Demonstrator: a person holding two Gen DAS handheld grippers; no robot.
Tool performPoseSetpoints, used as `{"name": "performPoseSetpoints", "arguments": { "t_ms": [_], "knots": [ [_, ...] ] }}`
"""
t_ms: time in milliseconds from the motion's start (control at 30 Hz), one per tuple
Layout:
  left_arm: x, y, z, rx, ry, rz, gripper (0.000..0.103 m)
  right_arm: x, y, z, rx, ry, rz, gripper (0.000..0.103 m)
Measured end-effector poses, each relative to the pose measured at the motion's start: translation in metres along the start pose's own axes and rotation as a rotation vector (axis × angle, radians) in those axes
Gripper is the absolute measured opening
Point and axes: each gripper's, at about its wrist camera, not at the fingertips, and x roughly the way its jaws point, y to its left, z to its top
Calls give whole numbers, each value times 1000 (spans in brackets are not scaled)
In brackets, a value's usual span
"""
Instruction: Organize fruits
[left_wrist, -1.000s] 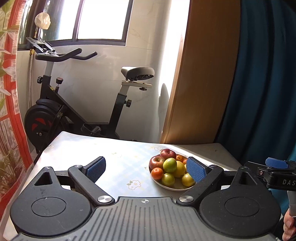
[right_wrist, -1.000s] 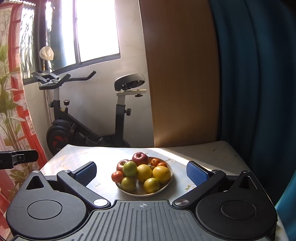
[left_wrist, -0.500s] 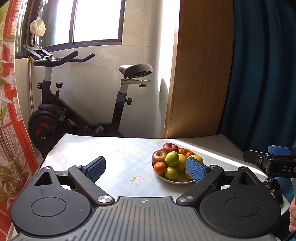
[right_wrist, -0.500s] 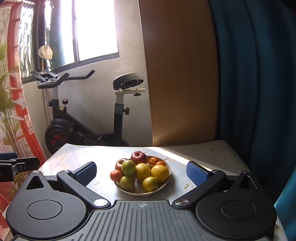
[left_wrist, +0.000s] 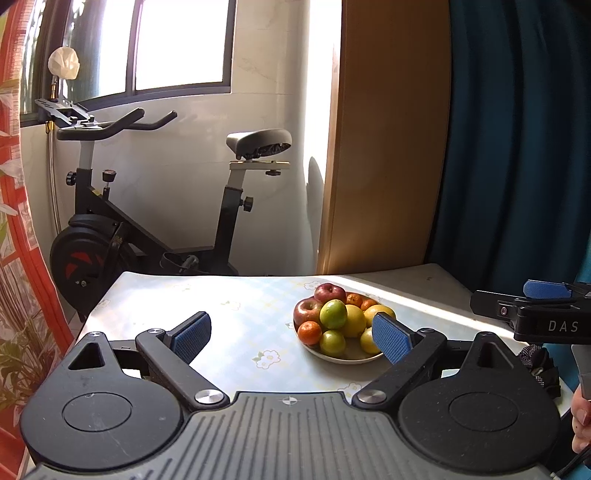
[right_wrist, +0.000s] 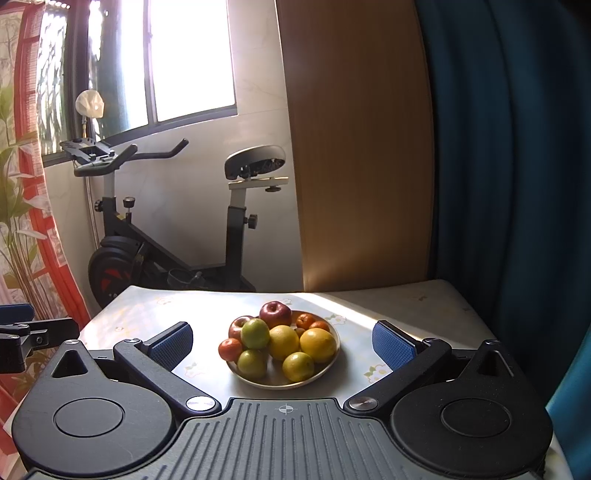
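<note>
A white plate (right_wrist: 325, 373) on the table holds a pile of fruit: red apples (right_wrist: 275, 313), green apples (right_wrist: 255, 333), yellow citrus (right_wrist: 318, 344) and small oranges (right_wrist: 229, 349). It also shows in the left wrist view (left_wrist: 364, 357). My right gripper (right_wrist: 282, 341) is open and empty, held above the table in front of the plate. My left gripper (left_wrist: 291, 336) is open and empty, left of the plate, its right finger pad (left_wrist: 390, 341) overlapping the plate's near right side in view.
The table (right_wrist: 406, 302) has a pale floral cloth. An exercise bike (right_wrist: 177, 229) stands behind it, a wooden panel (right_wrist: 354, 147) and blue curtain (right_wrist: 509, 147) at the back right. A red patterned curtain (left_wrist: 22, 240) hangs at left.
Both views have shifted slightly; the plate sits a little lower and nearer in both views. Both grippers stay open and empty.
</note>
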Motion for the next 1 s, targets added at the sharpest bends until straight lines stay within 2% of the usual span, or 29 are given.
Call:
{"name": "performPoseSetpoints", "arguments": {
  "t_ms": [1000],
  "knots": [
    [1, -1, -2, -11, 3, -52, 95, 0, -1, -2, -3, 2, -1, 103]
  ]
}}
